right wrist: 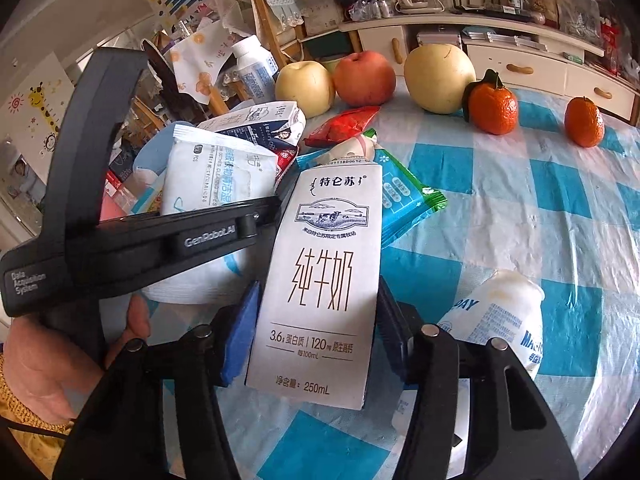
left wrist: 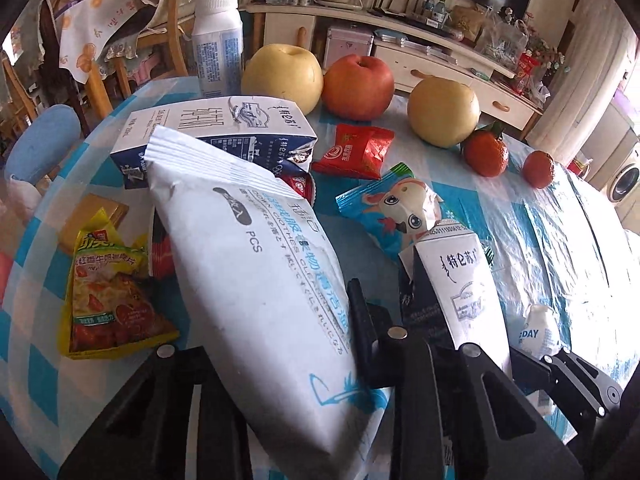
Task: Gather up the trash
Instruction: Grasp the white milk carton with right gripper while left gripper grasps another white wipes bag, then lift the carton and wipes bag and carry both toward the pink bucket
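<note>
Two tools work a cluttered table (right wrist: 520, 208) laid with a blue-checked cloth. The left tool (left wrist: 280, 360) is clamped on a white wipes pack (left wrist: 256, 264), whose long axis runs straight out from the fingers toward a second carton (left wrist: 216, 132) lying flat beyond. The right tool (right wrist: 316, 320) grips a milk carton (right wrist: 320, 280) across its narrow sides, the carton pointing away along the fingers. Loose trash remains: a yellow snack bag (left wrist: 108, 292) left of the pack, a red wrapper (left wrist: 356, 150) and blue wrapper (left wrist: 396, 208) ahead, and a small bottle (right wrist: 500, 316) just right of the right tool, nearest that hand. Fruit lines the far edge.
</note>
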